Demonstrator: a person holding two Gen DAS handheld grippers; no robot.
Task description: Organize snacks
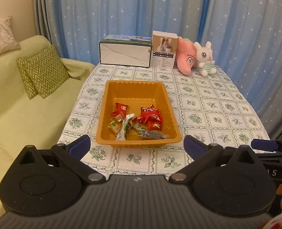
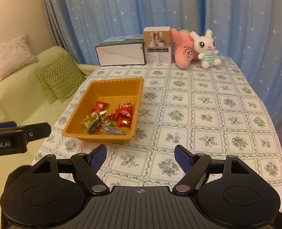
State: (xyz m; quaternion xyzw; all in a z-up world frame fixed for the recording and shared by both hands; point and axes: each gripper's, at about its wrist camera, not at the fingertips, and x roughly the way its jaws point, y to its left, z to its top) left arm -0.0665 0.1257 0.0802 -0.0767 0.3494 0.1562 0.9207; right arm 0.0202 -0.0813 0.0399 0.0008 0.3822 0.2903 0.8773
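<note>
Snacks (image 1: 139, 121) lie heaped in orange tray (image 1: 137, 87) on bench (image 1: 217, 114), just beyond left gripper (image 1: 137, 145), fingers apart, empty. Right gripper (image 2: 140, 155) likewise spread over bare cloth beside tray. Farther back: white box (image 1: 124, 52), plush rabbit (image 1: 205, 59).

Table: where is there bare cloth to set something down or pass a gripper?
The widest bare tablecloth lies right of the orange tray, in front of the white rabbit plush. The tray's far half is free. Crowded: the far edge, with two boxes and both plush toys.
</note>
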